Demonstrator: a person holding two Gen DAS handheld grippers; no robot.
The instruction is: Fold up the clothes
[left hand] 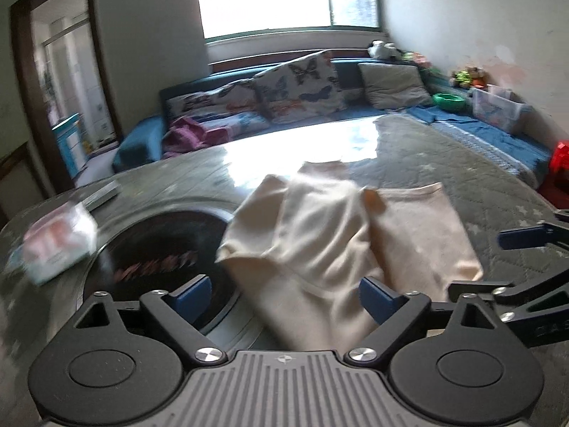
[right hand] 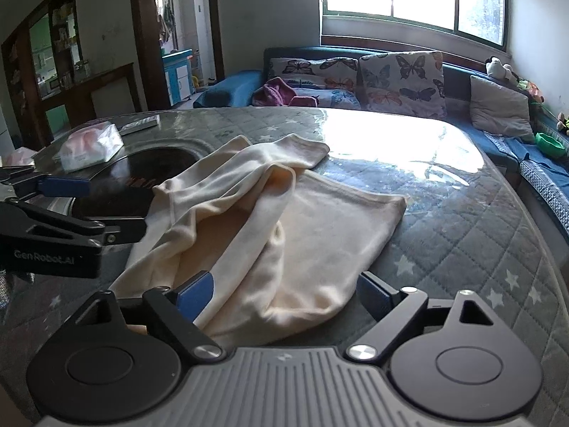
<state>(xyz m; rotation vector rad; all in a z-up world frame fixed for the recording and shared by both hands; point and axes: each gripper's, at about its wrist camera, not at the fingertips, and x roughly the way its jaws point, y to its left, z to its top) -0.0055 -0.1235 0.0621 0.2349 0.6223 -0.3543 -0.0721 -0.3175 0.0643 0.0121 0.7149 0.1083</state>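
Just ahead of the right gripper [right hand: 282,293], the jaws stand apart with nothing clamped, and the near hem of the cream garment [right hand: 270,220] bulges into the gap between the two blue pads, one pad [right hand: 199,290] already lapped by cloth. The left gripper [left hand: 284,295] also has its jaws spread, empty, with a loose corner of the same garment [left hand: 313,256] lying between them and running on beneath the tool's nose.

From both sets of jaws the cloth runs away forward. Its long axis goes from the near hem up towards the far left, where two narrower ends lie side by side close to the dark round inset [right hand: 142,178] in the worktop [right hand: 462,235]. A broad flat panel spreads to the right, and a thick rumpled fold rides over it down the middle. So the garment lies partly doubled on itself but uneven; whether this is a fold being built or a bundle still to be laid flat, the views do not settle.

Both grippers sit at the near edge, the left at the left corner, the right at the rounded near bulge. A tissue pack [right hand: 90,151] rests beyond the inset, clear of the cloth.
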